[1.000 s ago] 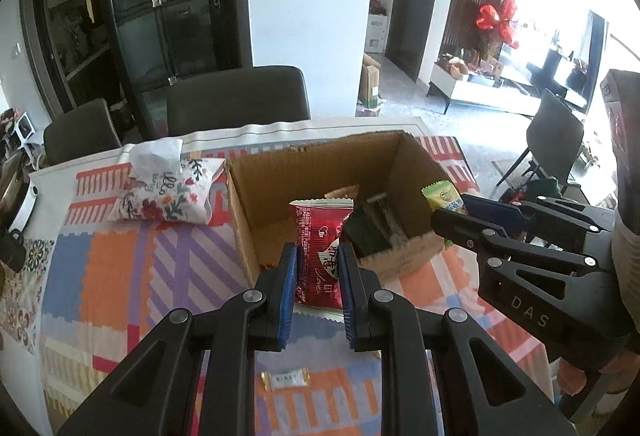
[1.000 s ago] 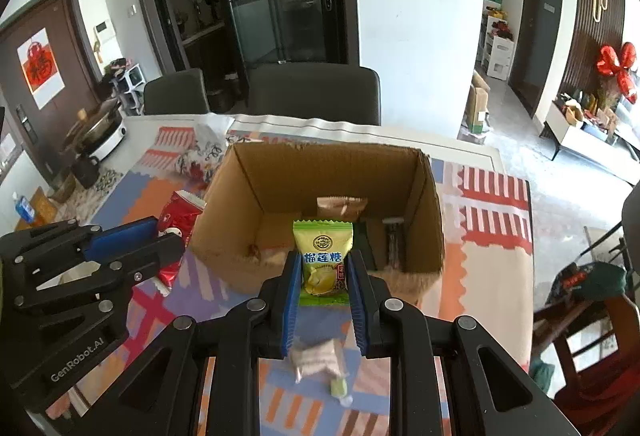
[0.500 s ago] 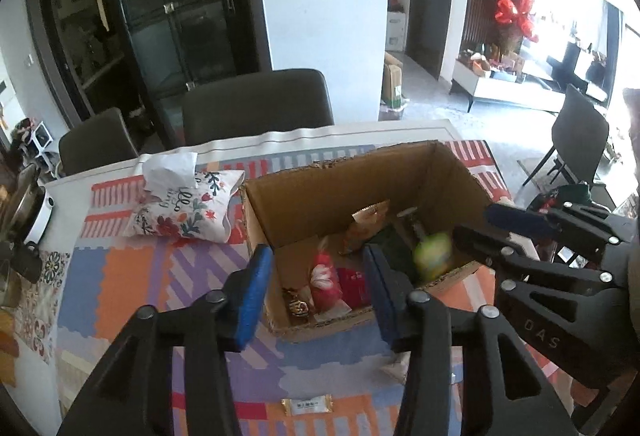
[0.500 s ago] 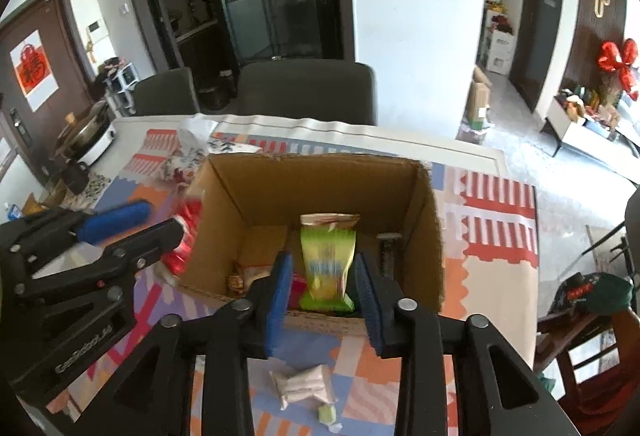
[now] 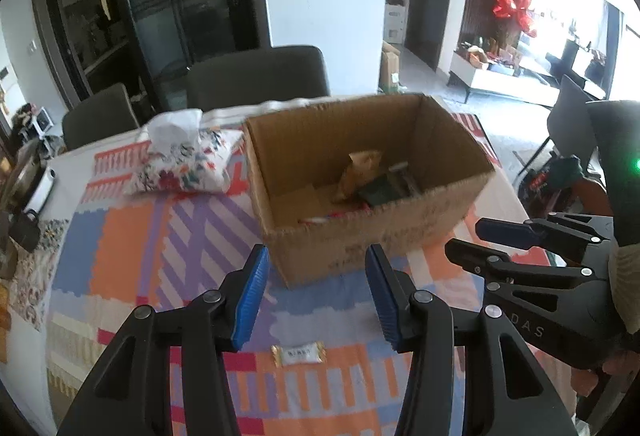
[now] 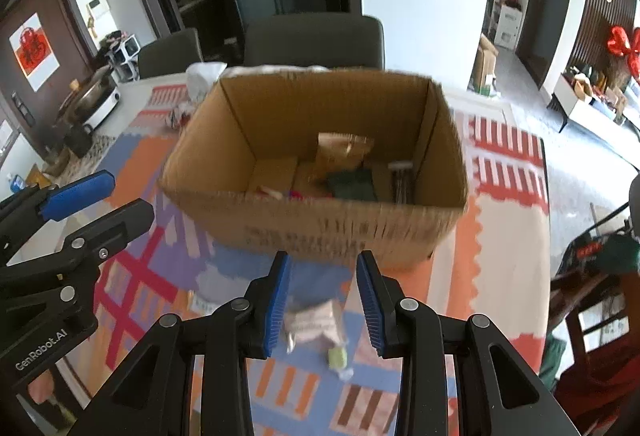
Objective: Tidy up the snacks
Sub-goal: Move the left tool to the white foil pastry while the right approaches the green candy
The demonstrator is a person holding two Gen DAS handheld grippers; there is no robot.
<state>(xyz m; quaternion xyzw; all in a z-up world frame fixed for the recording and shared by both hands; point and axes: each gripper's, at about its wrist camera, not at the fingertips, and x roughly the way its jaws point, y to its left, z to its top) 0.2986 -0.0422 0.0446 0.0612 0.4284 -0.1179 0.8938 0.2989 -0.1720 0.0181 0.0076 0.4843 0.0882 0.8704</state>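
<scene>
An open cardboard box (image 5: 376, 236) (image 6: 320, 228) stands on the colourful tablecloth and holds several snack packets (image 5: 360, 175) (image 6: 344, 147). My left gripper (image 5: 316, 296) is open and empty, in front of the box's near wall. My right gripper (image 6: 322, 300) is open and empty, above a pale wrapped snack (image 6: 314, 324) with a small green piece (image 6: 337, 358) on the cloth. A small white candy packet (image 5: 299, 354) lies on the cloth between my left fingers. Each gripper shows in the other's view, the right gripper (image 5: 500, 240) beside the box and the left gripper (image 6: 92, 203) to its left.
A floral tissue pouch (image 5: 184, 159) lies left of the box. Dark chairs (image 5: 256, 75) stand behind the table. A cooker and kettle (image 6: 92, 95) sit at the table's far left. The table's right edge (image 6: 548, 236) drops to the floor.
Both grippers opened and dropped their packets, red from the left and green from the right, into the box. Both then drew back toward the table's near side.
</scene>
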